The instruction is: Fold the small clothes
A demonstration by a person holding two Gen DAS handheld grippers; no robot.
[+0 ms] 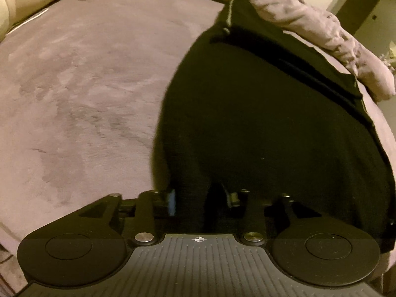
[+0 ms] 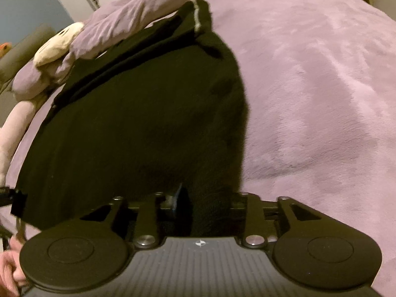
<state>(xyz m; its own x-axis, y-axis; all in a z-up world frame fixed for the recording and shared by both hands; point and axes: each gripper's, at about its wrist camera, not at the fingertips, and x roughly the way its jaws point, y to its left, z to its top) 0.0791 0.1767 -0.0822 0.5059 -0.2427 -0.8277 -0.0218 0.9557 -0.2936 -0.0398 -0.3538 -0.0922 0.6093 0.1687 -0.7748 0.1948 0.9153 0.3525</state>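
A black garment (image 1: pixel 259 111) with a thin pale stripe (image 2: pixel 196 17) at its far end lies flat on a lilac fleece blanket (image 1: pixel 86 86). In the right wrist view the same garment (image 2: pixel 148 123) fills the middle and left. My left gripper (image 1: pixel 200 198) is at the garment's near left corner, jaws partly apart, with a fold of black cloth rising between them and a dark gap beside one pad. My right gripper (image 2: pixel 206 198) stands likewise at the near right corner, with cloth between its partly parted jaws. Both sets of fingertips are largely lost against the black fabric.
A crumpled lilac duvet (image 1: pixel 309 24) runs along the garment's far edge. A pale plush toy (image 2: pixel 57 47) lies on the duvet (image 2: pixel 138 17). A person's hand (image 2: pixel 10 267) shows at the lower left. Bare blanket (image 2: pixel 309 86) spreads to the right of the garment.
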